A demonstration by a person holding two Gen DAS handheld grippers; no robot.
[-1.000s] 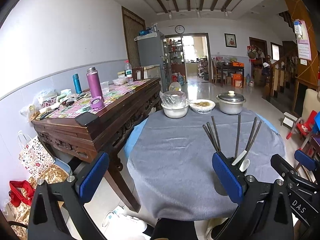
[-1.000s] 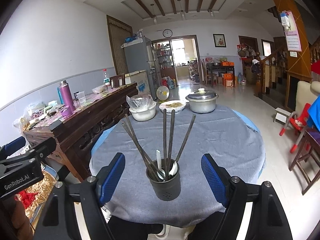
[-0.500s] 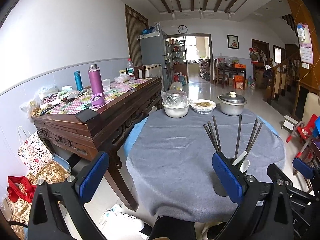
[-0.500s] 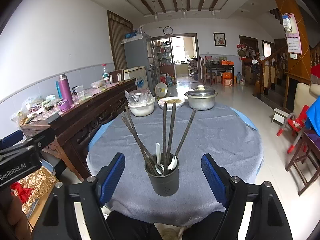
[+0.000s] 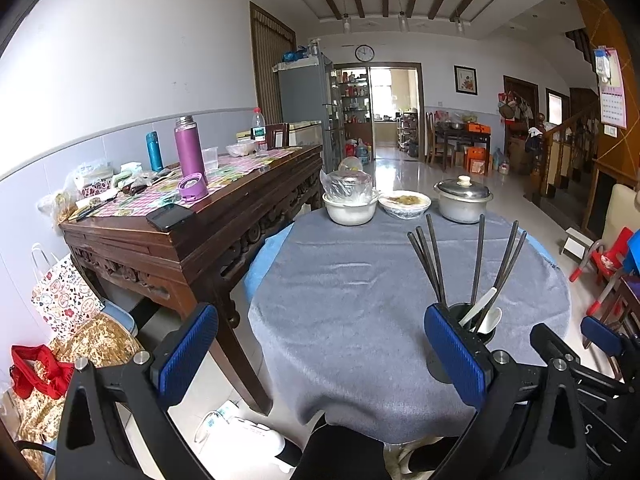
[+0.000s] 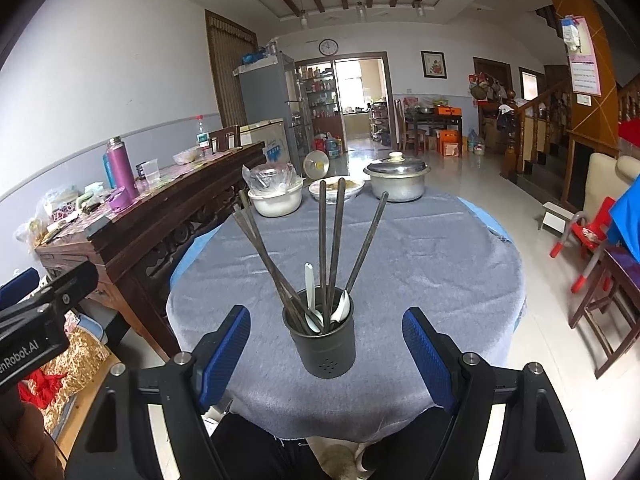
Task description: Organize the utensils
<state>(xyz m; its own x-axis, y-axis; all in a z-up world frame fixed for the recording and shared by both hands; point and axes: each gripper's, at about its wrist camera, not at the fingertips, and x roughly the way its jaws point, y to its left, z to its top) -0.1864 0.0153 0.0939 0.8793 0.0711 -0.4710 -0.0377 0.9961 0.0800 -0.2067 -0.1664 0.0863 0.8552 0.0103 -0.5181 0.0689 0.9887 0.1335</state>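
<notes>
Standing between the wide-apart right tool (image 6: 326, 350) pads, utensil holder (image 6: 325, 338)

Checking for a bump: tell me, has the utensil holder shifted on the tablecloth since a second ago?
No. The utensil holder stands at the same spot near the grey tablecloth's near edge.

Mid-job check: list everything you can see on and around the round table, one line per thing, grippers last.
utensil holder: one, dark grey, near table edge, between the right gripper's fingers, untouched
chopsticks: several, dark, upright in holder
spoons: two, white, in holder
tablecloth: one, grey, over round table
basin: one, white, plastic-covered, far edge
dish of food: one, white, far edge
lidded pot: one, metal, far edge
sideboard: one, dark wood, left of table
thermos: one, purple, on sideboard
left gripper: open
right gripper: open
</notes>
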